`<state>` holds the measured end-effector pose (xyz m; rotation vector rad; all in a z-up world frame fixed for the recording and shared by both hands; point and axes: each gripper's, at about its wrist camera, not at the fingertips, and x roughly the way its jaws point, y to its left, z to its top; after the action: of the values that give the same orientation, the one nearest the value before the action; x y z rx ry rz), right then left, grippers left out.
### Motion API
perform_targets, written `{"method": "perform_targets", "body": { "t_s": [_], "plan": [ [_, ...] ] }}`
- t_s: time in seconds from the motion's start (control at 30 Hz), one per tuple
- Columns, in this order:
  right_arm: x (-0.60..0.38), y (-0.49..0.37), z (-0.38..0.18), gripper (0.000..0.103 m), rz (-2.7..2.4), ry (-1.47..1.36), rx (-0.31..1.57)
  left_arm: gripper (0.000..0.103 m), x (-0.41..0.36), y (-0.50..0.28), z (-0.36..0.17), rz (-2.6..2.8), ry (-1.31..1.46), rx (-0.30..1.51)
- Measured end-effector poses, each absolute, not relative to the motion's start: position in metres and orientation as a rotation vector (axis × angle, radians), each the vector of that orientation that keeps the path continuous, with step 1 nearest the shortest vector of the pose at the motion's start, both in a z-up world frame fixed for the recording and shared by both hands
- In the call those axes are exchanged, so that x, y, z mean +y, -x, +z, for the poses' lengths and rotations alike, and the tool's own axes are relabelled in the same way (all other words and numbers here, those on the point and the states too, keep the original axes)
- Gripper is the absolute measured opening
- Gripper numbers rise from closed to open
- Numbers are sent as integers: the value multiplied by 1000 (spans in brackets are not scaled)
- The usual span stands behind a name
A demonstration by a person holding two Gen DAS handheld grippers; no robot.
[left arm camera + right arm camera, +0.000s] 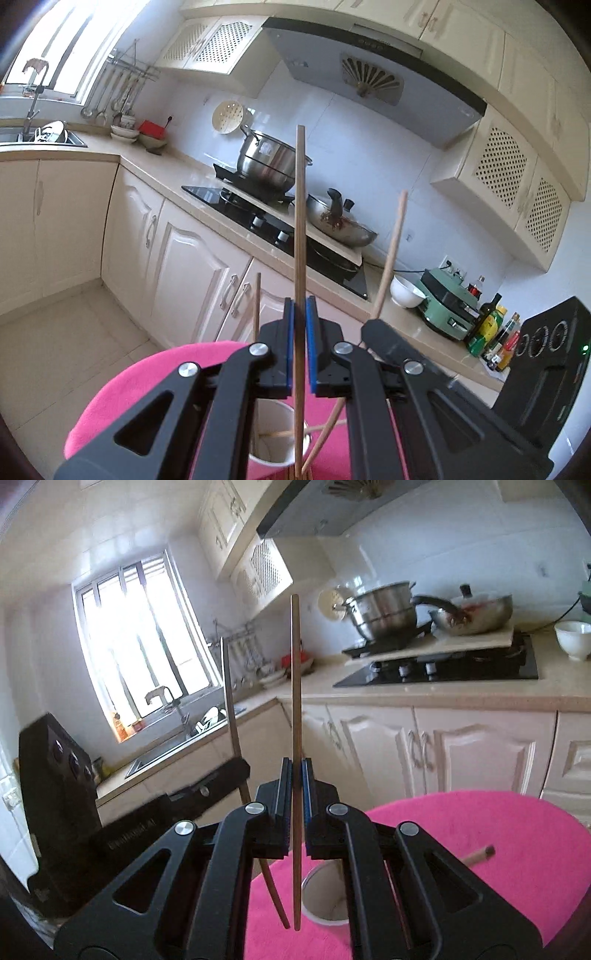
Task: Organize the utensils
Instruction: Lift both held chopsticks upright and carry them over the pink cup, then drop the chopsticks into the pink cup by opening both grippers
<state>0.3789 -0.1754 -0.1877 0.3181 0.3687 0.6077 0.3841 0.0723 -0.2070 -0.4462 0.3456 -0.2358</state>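
Note:
My left gripper (299, 306) is shut on a wooden chopstick (300, 229) that stands upright above a white paper cup (275, 439) on the pink cloth (122, 391). The cup holds a few chopsticks. My right gripper (295, 768) is shut on another upright chopstick (295, 686), its lower tip hanging just left of the cup (325, 897). The right gripper also shows in the left wrist view (384, 332) with its chopstick (391, 251). The left gripper shows in the right wrist view (221, 775) with its chopstick (231, 716). One chopstick (478, 856) lies on the cloth.
The pink-covered round table (498, 830) stands in front of cream kitchen cabinets (461, 746). On the counter are a hob (443, 668) with a steel pot (384, 609) and a wok (476, 616), a white bowl (574, 638), a green appliance (447, 299) and bottles (491, 328).

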Motion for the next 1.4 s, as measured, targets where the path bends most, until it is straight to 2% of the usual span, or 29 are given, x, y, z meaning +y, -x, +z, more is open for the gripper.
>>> {"method": "perform_targets", "body": {
  "t_s": [0.4,0.8,0.83,0.87,0.9,1.4],
  "plan": [
    [-174,-377,-216,6,614,-210,281,6,65,-400,-253,-222,364,343],
    [-172,-368,-226,6,612,-161,319,7,62,-394,-261,-240,350,399],
    [-172,-368,-226,6,605,-158,326,11,62,-392,-260,-238,347,408],
    [-173,-367,-225,6,597,-155,334,21,61,-391,-258,-239,345,413],
    [-173,-366,-224,6,593,-154,342,24,61,-389,-257,-236,341,418],
    [-184,-356,-204,7,514,-143,494,30,70,-364,-232,-172,319,570]
  ]
}}
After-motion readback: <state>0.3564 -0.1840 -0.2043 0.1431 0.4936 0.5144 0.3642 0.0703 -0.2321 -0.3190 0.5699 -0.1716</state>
